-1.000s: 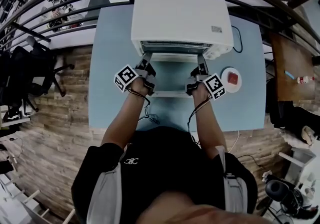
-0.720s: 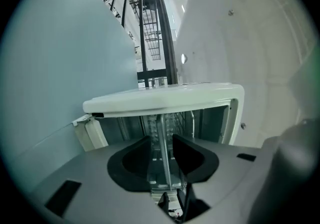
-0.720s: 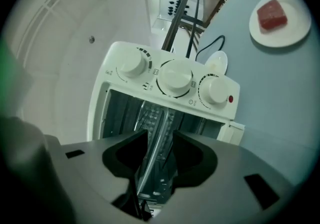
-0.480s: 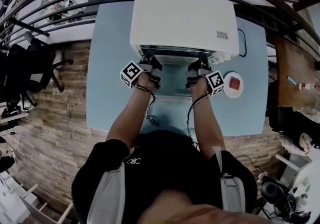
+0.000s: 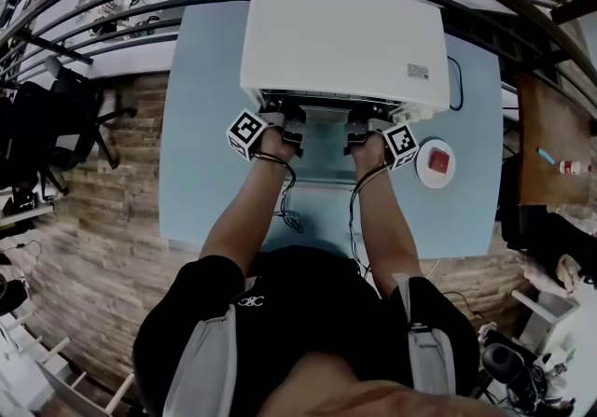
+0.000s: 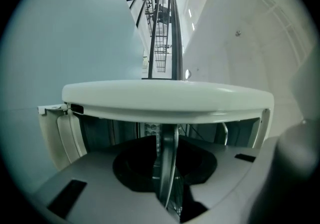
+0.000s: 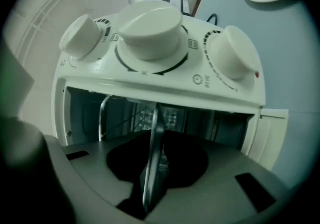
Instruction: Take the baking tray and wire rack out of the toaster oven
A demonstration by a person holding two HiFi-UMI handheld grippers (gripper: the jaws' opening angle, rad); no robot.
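A white toaster oven (image 5: 345, 37) stands on the light blue table (image 5: 201, 145) with its door (image 5: 322, 156) folded down towards me. Both grippers point level into its mouth. My left gripper (image 5: 291, 123) holds the left part of the baking tray's front rim, my right gripper (image 5: 360, 125) the right part. Both gripper views are rolled on their side, so the rim (image 6: 168, 163) (image 7: 154, 160) shows as a thin upright metal strip. Both pairs of jaws have just been closing and now pinch it. Rack wires (image 6: 176, 190) show just beside the rim. Most of the tray is hidden inside.
The oven's three knobs (image 7: 150, 30) sit above the right gripper. A white plate (image 5: 436, 163) with a red piece on it lies to the oven's right. Cables (image 5: 284, 210) trail from the grippers across the table's near part. Railings run behind the table.
Both hands have moved forward from above the folded-down door up to the oven's mouth. Each gripper now has the tray's rim between its jaws.
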